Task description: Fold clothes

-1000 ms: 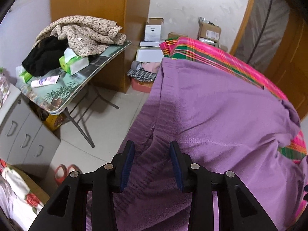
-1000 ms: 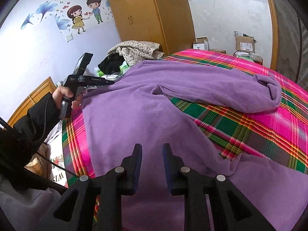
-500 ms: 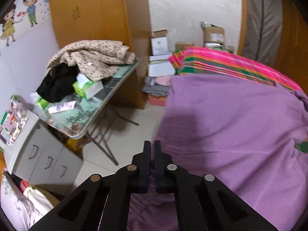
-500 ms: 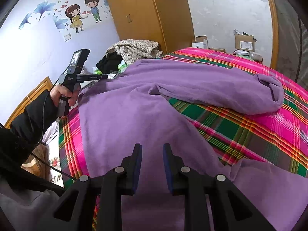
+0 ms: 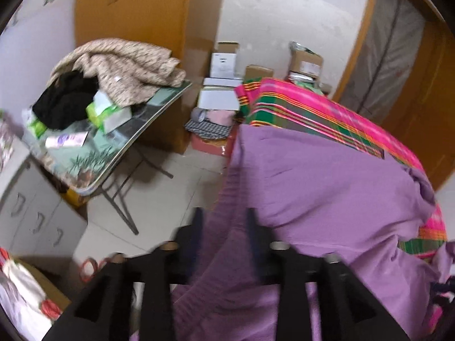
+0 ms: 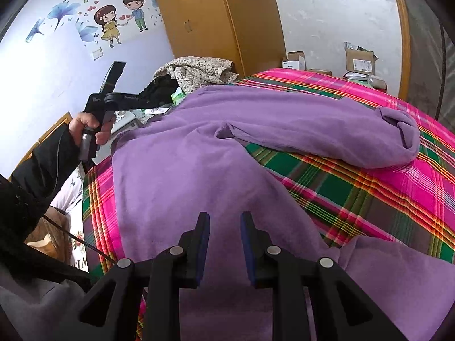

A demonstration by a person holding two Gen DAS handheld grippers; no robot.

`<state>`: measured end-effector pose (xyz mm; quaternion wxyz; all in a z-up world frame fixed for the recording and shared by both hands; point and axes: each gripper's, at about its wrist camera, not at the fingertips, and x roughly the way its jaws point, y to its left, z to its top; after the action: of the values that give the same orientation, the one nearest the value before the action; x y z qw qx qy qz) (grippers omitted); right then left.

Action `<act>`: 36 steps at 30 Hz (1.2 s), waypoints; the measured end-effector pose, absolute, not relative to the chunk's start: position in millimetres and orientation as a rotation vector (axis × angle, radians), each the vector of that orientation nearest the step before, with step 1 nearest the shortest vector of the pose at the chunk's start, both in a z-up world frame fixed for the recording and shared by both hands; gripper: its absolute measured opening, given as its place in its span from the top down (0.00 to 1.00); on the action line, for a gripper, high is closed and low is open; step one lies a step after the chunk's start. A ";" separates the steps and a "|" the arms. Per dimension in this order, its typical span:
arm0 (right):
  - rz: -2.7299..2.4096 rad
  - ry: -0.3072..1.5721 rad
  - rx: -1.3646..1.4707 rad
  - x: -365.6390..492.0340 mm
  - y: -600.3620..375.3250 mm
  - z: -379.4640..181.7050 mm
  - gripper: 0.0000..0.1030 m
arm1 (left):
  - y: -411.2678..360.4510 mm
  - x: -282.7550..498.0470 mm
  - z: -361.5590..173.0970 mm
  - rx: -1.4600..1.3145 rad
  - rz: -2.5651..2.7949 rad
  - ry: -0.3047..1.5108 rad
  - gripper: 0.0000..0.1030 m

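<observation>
A purple fleece garment (image 6: 199, 156) lies spread over the pink and green plaid bed cover (image 6: 369, 187), one sleeve (image 6: 327, 130) folded across toward the right. In the left wrist view its edge (image 5: 327, 187) hangs over the side of the bed. My left gripper (image 5: 224, 224) is at that edge, its jaws opening, with purple cloth between them and the pads not pressing on it; the picture is blurred. A hand (image 6: 85, 125) in a black sleeve holds that gripper at the bed's left side. My right gripper (image 6: 224, 224) hovers over the garment's body, jaws apart, gripping nothing.
Beside the bed a folding table (image 5: 136, 133) carries a heap of beige and black clothes (image 5: 119, 65) and tissue packs. White drawers (image 5: 28, 207) stand nearer. Cardboard boxes (image 5: 224, 59) and a wooden wardrobe (image 6: 221, 22) line the far wall. Red slippers (image 5: 91, 264) lie on the floor tiles.
The left jaws stood apart, snapped shut half a second ago, and are apart again around the purple edge; that hand rose a little. The right gripper has kept still.
</observation>
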<state>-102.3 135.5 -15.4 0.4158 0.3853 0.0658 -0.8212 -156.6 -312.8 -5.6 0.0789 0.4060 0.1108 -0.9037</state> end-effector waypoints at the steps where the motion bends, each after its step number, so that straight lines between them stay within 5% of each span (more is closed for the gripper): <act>1: -2.061 0.164 0.967 -102.2 134.8 -15.6 0.78 | -309.2 -162.6 -9.2 1.248 -2.704 0.319 0.58; 12: -2.078 0.160 0.979 -108.3 139.9 -16.3 0.78 | -296.8 -180.1 -36.4 1.334 -2.660 0.221 0.58; 18: -2.066 0.158 0.977 -110.4 135.6 -17.5 0.78 | -272.0 -179.2 -32.6 1.309 -2.646 -0.021 0.81; 19: -2.067 0.157 0.977 -110.7 135.5 -17.2 0.78 | -270.3 -179.0 -31.3 1.299 -2.635 -0.052 0.93; 36: -2.087 0.143 0.989 -111.4 141.0 -20.4 0.78 | -287.9 -194.5 -34.1 1.241 -2.600 -0.068 0.94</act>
<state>-111.4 141.0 -20.4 0.4020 0.3914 0.0566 -0.8258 -194.5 -287.9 -34.1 0.1296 0.4270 -0.0233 -0.8946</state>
